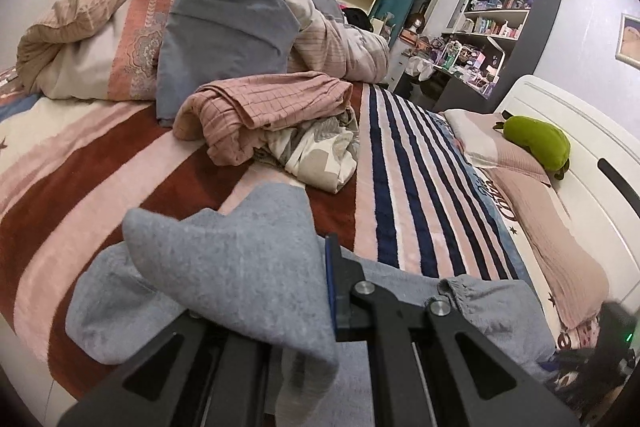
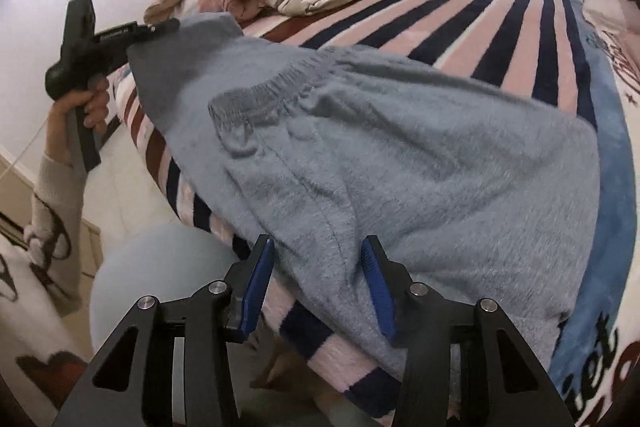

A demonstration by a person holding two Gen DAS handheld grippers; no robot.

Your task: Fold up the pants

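Grey fleece pants (image 2: 400, 163) lie on the striped bed blanket (image 2: 460, 15) near its edge, elastic waistband (image 2: 264, 91) up. My left gripper (image 1: 320, 275) is shut on a corner of the pants (image 1: 224, 259) and holds it lifted; the cloth drapes over its left finger and hides it. In the right wrist view the left gripper (image 2: 160, 27) pinches the far left corner. My right gripper (image 2: 318, 287) is open, its blue pads (image 2: 256, 287) either side of a fold at the pants' near edge.
A pile of pink checked and patterned clothes (image 1: 272, 123) lies mid-bed, with quilts and a blue-grey pillow (image 1: 224, 31) behind. A green plush (image 1: 536, 143) sits on pillows by the white headboard (image 1: 580, 131). Shelves (image 1: 500, 27) stand beyond. Floor (image 2: 120, 187) lies below the bed edge.
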